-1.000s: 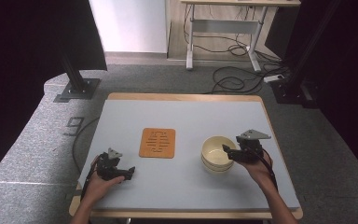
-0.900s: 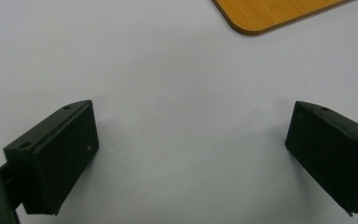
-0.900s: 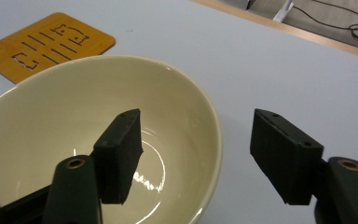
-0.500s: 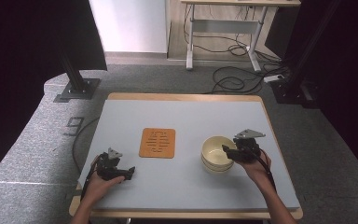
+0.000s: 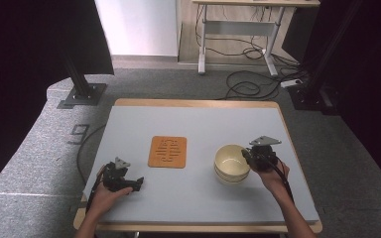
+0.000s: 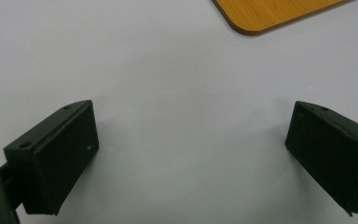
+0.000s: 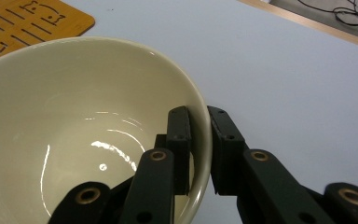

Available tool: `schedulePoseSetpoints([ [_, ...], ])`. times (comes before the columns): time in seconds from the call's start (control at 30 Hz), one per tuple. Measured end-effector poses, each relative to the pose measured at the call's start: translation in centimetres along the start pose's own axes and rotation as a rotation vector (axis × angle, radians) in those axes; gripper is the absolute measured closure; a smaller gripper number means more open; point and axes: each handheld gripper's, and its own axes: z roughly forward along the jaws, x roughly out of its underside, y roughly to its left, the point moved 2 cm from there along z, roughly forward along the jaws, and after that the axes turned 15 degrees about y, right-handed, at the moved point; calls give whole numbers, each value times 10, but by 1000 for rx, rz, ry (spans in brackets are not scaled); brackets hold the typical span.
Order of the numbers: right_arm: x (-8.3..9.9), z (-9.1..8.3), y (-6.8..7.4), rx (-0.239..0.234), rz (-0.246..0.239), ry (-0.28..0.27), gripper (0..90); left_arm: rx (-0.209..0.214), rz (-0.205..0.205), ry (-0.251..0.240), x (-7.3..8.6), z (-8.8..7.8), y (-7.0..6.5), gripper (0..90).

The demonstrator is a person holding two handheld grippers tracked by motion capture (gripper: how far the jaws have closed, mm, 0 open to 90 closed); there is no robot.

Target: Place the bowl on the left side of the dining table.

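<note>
1. Left gripper [image 5: 121,176] rests low near the front-left of the table [image 5: 198,124], jaws spread wide, holding nothing; bare grey surface between them in the left gripper view.
2. Right gripper [image 5: 252,159] is clamped on the right rim of the cream bowl [image 5: 230,161], one jaw inside and one outside the wall.
3. Bowl sits right of centre and looks like two stacked.
4. Orange trivet [image 5: 168,151] lies left of the bowl, apart from it.
5. Step, judged: bowl grasped, not yet carried. A likely next move is lifting it level and setting it on the trivet, without the rim slipping.
</note>
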Motion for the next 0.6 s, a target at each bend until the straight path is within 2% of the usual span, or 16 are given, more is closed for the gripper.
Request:
schedulePoseSetpoints([
  [0.13, 0, 0, -1, -11, 7, -3, 805, 0, 0, 0, 0, 0, 0, 23],
  [0.6, -1, -4, 1, 14, -10, -15, 814, 0, 0, 0, 0, 0, 0, 23],
])
